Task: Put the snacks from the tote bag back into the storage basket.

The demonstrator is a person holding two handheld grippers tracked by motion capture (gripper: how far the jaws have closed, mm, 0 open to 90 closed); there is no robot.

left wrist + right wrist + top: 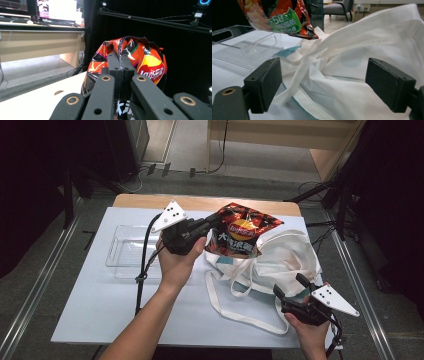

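Lab: black curtains [30, 180], metal rig rails [155, 21].

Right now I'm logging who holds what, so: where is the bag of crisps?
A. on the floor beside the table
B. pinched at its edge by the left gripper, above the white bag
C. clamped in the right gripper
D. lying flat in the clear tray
B: the left gripper is shut on the edge of the crisp bag, held over the white tote bag; the right gripper stands open with nothing between its jaws.
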